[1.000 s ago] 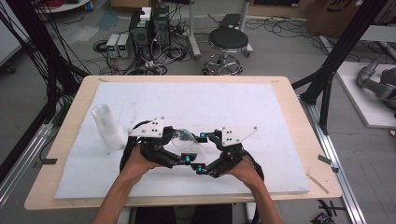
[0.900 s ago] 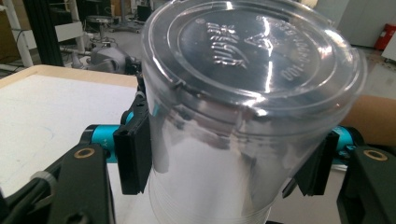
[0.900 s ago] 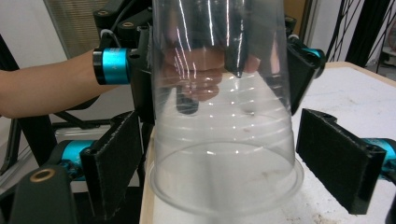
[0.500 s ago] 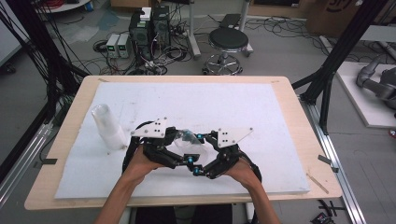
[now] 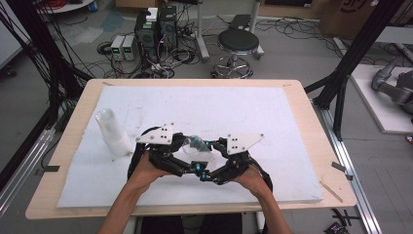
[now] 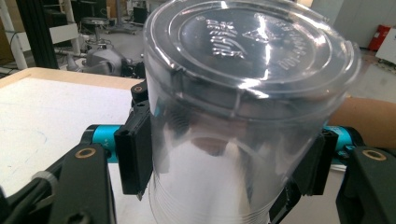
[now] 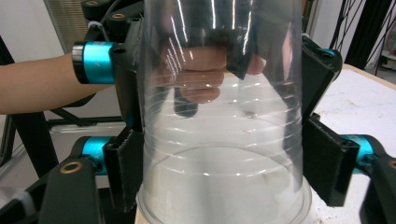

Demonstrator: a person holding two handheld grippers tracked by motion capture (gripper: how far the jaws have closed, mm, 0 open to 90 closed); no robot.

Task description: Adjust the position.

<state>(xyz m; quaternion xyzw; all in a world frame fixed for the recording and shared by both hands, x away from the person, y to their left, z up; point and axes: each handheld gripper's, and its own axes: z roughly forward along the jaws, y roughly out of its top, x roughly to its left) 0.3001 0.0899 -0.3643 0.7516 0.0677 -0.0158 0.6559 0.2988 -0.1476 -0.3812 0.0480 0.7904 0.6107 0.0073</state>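
A clear plastic cup (image 5: 196, 146) hangs above the white board between my two grippers. My left gripper (image 5: 187, 155) is shut on it. In the left gripper view its black pads (image 6: 135, 156) press on the cup's wall (image 6: 233, 140), and the embossed bottom faces the camera. My right gripper (image 5: 210, 152) comes in from the other side. Its jaws have just been closing, and its pads (image 7: 123, 170) now sit against the cup (image 7: 224, 140) near the wide rim. Through the clear wall the right gripper view shows the person's left hand (image 7: 201, 74).
A stack of clear cups (image 5: 113, 134) stands on the white board (image 5: 272, 117) at the left, close to my left hand. The board lies on a wooden table (image 5: 321, 146). Beyond the table's far edge are a stool (image 5: 237, 44) and computer boxes (image 5: 156, 29).
The right gripper's jaws have drawn in onto the cup. Both hands and the cup have stayed where they were.
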